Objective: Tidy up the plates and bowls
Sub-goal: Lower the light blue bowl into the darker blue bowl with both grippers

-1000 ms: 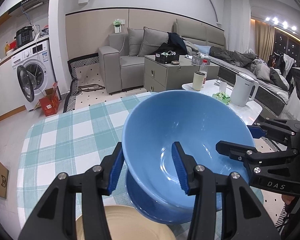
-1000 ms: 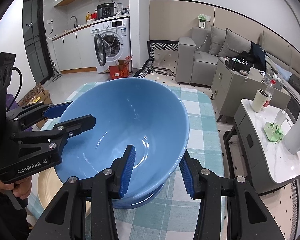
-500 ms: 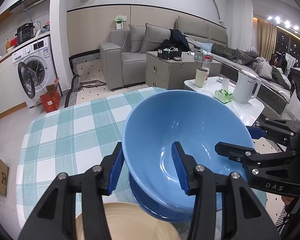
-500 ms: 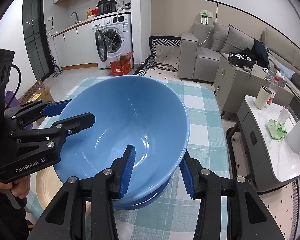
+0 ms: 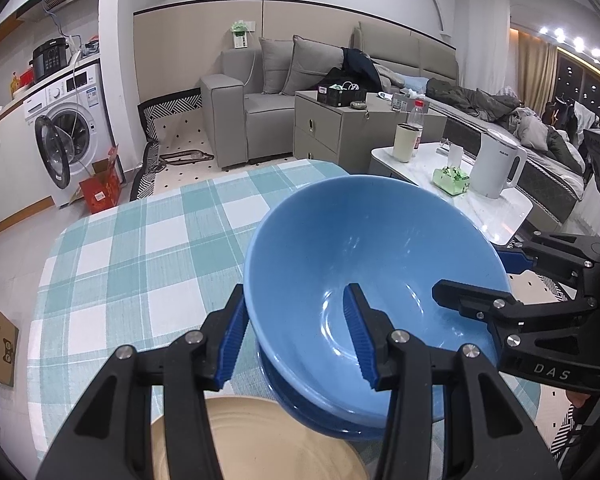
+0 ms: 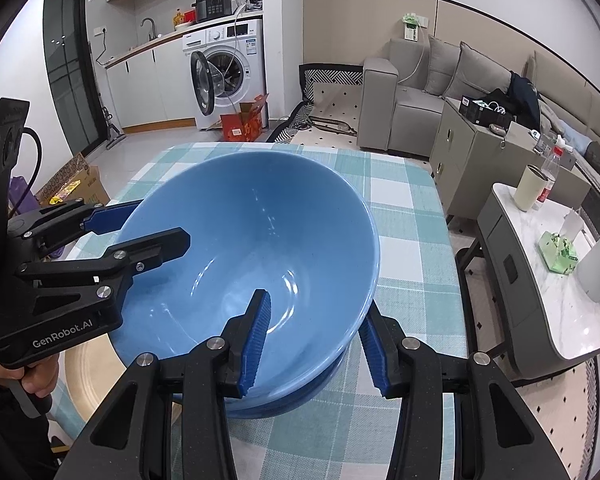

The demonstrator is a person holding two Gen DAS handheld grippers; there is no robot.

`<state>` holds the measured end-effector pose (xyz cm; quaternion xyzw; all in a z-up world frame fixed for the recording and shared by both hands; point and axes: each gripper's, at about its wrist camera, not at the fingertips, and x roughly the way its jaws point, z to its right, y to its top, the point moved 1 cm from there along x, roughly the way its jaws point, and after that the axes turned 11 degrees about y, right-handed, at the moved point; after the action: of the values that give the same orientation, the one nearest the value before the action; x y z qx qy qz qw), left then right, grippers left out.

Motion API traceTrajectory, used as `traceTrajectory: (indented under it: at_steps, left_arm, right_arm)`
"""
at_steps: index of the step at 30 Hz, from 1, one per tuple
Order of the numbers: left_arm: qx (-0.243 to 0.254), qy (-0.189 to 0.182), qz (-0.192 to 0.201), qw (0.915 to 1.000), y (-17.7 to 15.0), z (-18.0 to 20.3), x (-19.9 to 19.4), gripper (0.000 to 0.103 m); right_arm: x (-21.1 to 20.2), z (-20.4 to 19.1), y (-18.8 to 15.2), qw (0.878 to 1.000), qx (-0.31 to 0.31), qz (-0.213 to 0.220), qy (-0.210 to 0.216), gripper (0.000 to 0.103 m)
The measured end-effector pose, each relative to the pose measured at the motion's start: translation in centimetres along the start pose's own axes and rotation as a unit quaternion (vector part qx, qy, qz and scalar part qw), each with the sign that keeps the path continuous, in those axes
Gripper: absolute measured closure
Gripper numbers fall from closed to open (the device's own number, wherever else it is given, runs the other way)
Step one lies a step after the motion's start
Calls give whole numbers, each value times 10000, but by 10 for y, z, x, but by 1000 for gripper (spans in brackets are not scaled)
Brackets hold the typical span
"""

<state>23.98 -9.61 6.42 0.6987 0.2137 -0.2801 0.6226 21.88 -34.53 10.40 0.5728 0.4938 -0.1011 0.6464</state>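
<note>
blue ribbed pads of the left gripper [image 5: 296, 336] pinch the near rim of the blue bowl [image 5: 364, 264], one pad outside the wall, one inside. the right gripper [image 6: 314, 340] bites the opposite rim the same way, jaws part closed on the wall. the bowl hangs tilted between them, low over a second blue bowl [image 6: 288, 398] on the checked tablecloth [image 5: 140, 248]. a beige plate [image 5: 260, 440] sits just beside that lower bowl. a hand [image 6: 32, 376] grips the left tool's handle. beyond stand a washing machine [image 6: 228, 68] and a grey sofa [image 5: 260, 100].
</note>
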Motion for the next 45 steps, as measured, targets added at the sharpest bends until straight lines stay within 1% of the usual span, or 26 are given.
traceTrajectory:
  at_steps: [20,45]
  left_arm:
    - [110,145,-178,9997,-13,3,14,56]
    - [289,241,-346,9987,-22,9,26,56]
  right_arm:
    - [19,3,-9,9998,-61,-190,-55,58]
    - [31,8,-20,9993,-32,-376,-81,58]
